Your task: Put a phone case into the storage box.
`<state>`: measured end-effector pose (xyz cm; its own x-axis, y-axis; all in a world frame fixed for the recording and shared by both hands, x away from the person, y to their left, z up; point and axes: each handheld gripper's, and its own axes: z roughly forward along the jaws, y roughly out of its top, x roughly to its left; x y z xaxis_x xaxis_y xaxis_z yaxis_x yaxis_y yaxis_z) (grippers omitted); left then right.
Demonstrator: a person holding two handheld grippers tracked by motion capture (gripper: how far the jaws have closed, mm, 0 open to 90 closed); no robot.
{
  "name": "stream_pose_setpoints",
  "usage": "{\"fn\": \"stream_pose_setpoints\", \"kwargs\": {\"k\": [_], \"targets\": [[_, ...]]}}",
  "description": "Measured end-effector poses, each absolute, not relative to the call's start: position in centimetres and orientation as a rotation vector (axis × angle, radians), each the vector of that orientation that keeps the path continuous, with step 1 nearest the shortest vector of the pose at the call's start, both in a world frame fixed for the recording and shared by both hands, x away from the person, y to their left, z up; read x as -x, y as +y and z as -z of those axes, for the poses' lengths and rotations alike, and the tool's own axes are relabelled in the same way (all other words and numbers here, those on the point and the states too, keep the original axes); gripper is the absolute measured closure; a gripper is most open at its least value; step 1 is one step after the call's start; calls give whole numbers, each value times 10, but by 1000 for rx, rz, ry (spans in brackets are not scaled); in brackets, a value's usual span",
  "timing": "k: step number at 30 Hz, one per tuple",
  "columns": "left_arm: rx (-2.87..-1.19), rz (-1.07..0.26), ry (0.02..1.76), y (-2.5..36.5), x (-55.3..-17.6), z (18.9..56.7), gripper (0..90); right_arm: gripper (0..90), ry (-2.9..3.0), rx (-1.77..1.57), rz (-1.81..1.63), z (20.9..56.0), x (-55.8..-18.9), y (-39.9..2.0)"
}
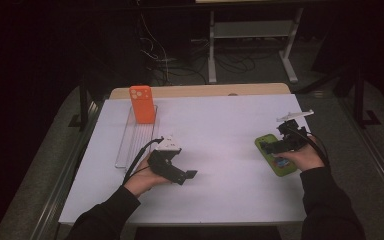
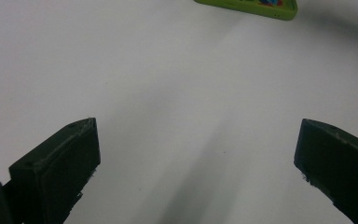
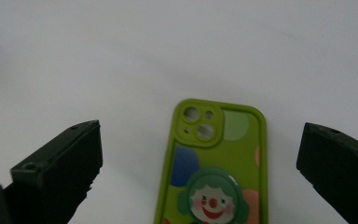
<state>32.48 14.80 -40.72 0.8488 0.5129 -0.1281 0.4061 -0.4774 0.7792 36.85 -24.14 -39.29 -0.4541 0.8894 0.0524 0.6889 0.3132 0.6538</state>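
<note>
A green phone case (image 1: 275,156) with a clown picture lies flat on the white table at the right. My right gripper (image 1: 272,145) hovers over it, open, with the green case (image 3: 214,163) between and below its wide-apart jaws, untouched. An orange phone case (image 1: 142,104) stands upright in a clear rack (image 1: 136,137) at the back left. My left gripper (image 1: 189,176) is at the front left of the table, open, with nothing between its jaws. In the left gripper view (image 2: 198,154) bare table lies ahead, and an edge of the green case (image 2: 251,7) shows at the top.
The white table top (image 1: 215,125) has a wooden strip (image 1: 200,91) along its far edge. A metal stand and cables (image 1: 215,55) sit on the dark floor behind. Dark rails run along both sides of the table.
</note>
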Motion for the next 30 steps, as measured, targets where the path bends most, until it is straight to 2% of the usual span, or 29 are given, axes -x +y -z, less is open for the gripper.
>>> {"fn": "stream_pose_setpoints", "kwargs": {"k": [17,30], "targets": [[-2135,-154,669,148,-324,407,0,0,2266,-1492,-752,408,-361,-253],[-2158,-159,654,149,-325,407,0,20,2338,-1520,-636,426,-356,-247]]}}
